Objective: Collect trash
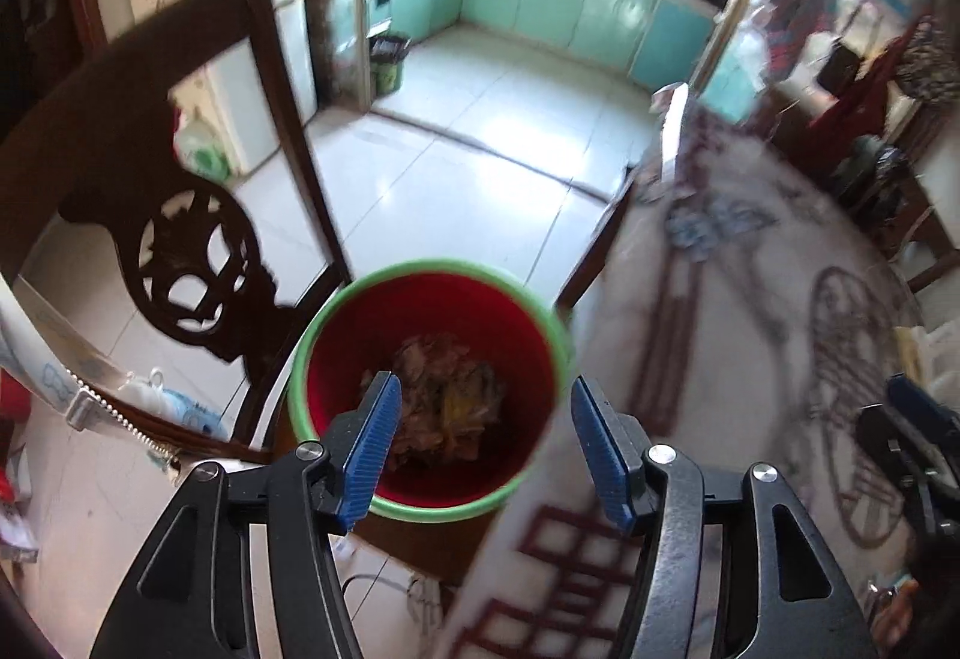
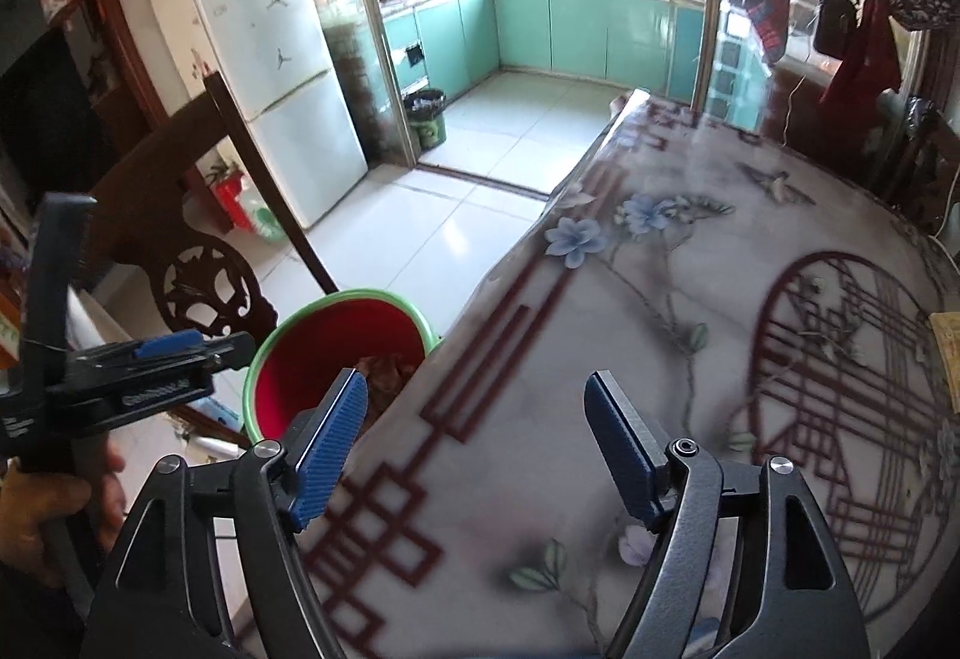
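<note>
A red bucket with a green rim (image 1: pixel 429 389) stands on the floor beside the table edge, with brown and yellow scraps of trash (image 1: pixel 447 401) at its bottom. My left gripper (image 1: pixel 485 434) hangs open and empty right above the bucket's mouth. The bucket also shows in the right wrist view (image 2: pixel 312 359), partly hidden by the table. My right gripper (image 2: pixel 477 434) is open and empty over the table's near left edge. The left gripper (image 2: pixel 162 353) shows at the far left of that view, held by a hand.
The table (image 2: pixel 690 335) carries a floral cloth with dark red patterns; a yellow item (image 2: pixel 948 353) lies at its right edge. A dark carved wooden chair (image 1: pixel 180 251) stands left of the bucket. A white fridge (image 2: pixel 270 59) and a green bin (image 2: pixel 427 119) stand farther off.
</note>
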Demonstrator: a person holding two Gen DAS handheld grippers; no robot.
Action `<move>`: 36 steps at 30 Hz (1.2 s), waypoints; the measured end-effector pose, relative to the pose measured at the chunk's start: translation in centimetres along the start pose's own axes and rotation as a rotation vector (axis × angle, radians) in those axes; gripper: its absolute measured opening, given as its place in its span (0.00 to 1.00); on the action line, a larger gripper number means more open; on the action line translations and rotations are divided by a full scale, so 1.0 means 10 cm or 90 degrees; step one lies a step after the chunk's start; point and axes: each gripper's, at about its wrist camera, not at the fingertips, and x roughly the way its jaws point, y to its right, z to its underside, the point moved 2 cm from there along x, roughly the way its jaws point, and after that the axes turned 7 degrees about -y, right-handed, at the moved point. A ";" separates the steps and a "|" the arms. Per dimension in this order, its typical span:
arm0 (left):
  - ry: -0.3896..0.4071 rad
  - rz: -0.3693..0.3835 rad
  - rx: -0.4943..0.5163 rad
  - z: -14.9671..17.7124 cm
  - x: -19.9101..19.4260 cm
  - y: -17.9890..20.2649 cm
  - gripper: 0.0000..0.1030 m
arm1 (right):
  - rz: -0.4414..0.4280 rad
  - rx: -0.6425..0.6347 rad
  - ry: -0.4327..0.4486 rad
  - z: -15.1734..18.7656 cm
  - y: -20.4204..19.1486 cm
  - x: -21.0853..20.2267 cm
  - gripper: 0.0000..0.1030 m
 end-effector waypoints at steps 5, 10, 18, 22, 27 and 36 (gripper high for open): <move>0.064 0.029 0.024 0.10 -0.44 0.46 0.64 | 0.018 -0.003 0.057 0.13 0.25 -0.41 0.82; 0.123 0.080 0.056 0.15 -0.87 1.07 0.64 | 0.056 0.044 0.134 0.27 0.69 -0.97 1.00; 0.338 0.125 0.095 0.30 -1.84 1.92 0.87 | 0.165 0.067 0.288 0.35 1.21 -1.85 1.00; 0.388 0.098 0.112 0.33 -2.16 2.24 0.98 | 0.181 0.087 0.319 0.39 1.36 -2.05 1.00; 0.385 0.093 0.093 0.39 -2.30 2.46 0.98 | 0.178 0.122 0.371 0.49 1.52 -2.20 1.00; 0.327 0.133 0.104 0.47 -2.25 2.61 0.98 | 0.189 0.128 0.364 0.61 1.71 -2.29 1.00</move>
